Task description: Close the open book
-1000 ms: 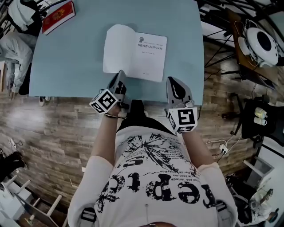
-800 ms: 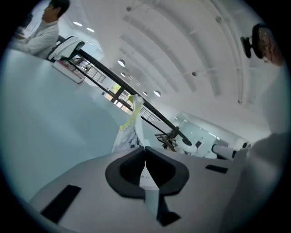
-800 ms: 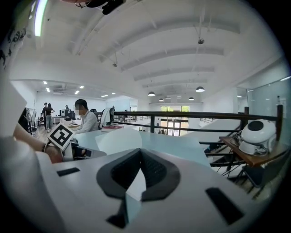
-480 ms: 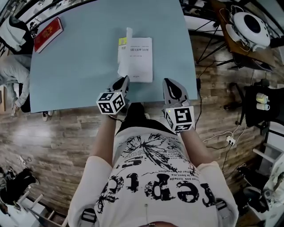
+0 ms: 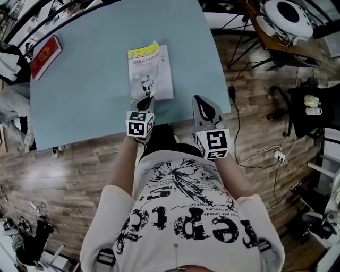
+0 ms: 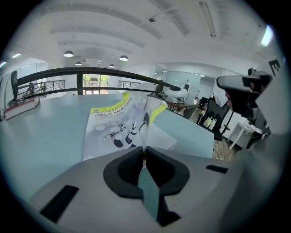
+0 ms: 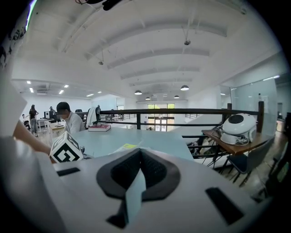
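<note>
DESK: What stays hard to read in this shot?

PHOTOGRAPHER: Whether the book [image 5: 150,71] is shut flat. From the head view it lies cover-up towards the near right of the table [image 5: 90,85], with a yellow strip along its far edge. In the left gripper view the cover curves up at the near edge. The print on the cover is too small to read.

DESK: And the 2 grippers?

PHOTOGRAPHER: The left gripper [image 5: 145,102] is clenched on the near edge of the cover, a thin sheet pinched between its pads. The right gripper [image 5: 202,103] hangs over the table's near edge, just right of the book, with its jaws pressed together and nothing between them.

DESK: The setting?

PHOTOGRAPHER: The table is pale blue, with a red book [image 5: 45,50] at its far left corner. It stands on a wood-plank floor [image 5: 69,170], and cables [image 5: 265,154] trail to the right. A white round device [image 5: 287,11] at far right is cut off by the frame's top. The right gripper view shows a black railing [image 7: 182,111] beyond the table, a white arched ceiling [image 7: 150,50] with round lamps, and 1 person [image 7: 68,120] seated at far left
</note>
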`<action>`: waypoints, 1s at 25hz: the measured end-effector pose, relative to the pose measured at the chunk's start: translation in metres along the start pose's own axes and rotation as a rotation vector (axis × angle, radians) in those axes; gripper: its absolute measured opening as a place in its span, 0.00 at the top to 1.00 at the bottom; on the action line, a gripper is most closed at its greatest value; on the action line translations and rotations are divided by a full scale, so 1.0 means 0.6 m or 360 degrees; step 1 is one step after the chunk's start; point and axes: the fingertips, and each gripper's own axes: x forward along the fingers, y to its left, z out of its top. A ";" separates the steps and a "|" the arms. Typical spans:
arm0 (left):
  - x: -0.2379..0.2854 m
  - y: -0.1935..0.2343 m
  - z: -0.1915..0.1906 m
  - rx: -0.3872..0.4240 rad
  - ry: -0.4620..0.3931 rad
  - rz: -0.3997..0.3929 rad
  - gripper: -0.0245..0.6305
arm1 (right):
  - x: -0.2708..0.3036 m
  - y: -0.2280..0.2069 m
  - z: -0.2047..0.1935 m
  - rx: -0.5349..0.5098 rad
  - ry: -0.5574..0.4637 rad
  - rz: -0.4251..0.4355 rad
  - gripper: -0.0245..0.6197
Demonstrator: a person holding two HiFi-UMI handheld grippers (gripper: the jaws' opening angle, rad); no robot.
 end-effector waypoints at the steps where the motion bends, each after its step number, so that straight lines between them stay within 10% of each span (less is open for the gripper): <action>1: 0.004 0.000 -0.003 -0.0001 0.0016 0.0002 0.93 | -0.002 -0.005 0.002 -0.0003 -0.0004 -0.0028 0.95; 12: 0.002 -0.035 0.002 -0.0081 -0.0034 -0.0161 0.70 | -0.001 -0.007 0.009 0.0036 -0.0007 -0.0100 0.95; 20: -0.084 -0.038 0.073 -0.0093 -0.0264 -0.0152 0.71 | -0.012 0.023 0.034 0.0012 -0.0078 0.0000 0.95; 25: -0.175 -0.036 0.164 -0.0075 -0.0589 -0.0036 0.89 | -0.032 0.029 0.074 -0.0022 -0.0193 0.0022 0.95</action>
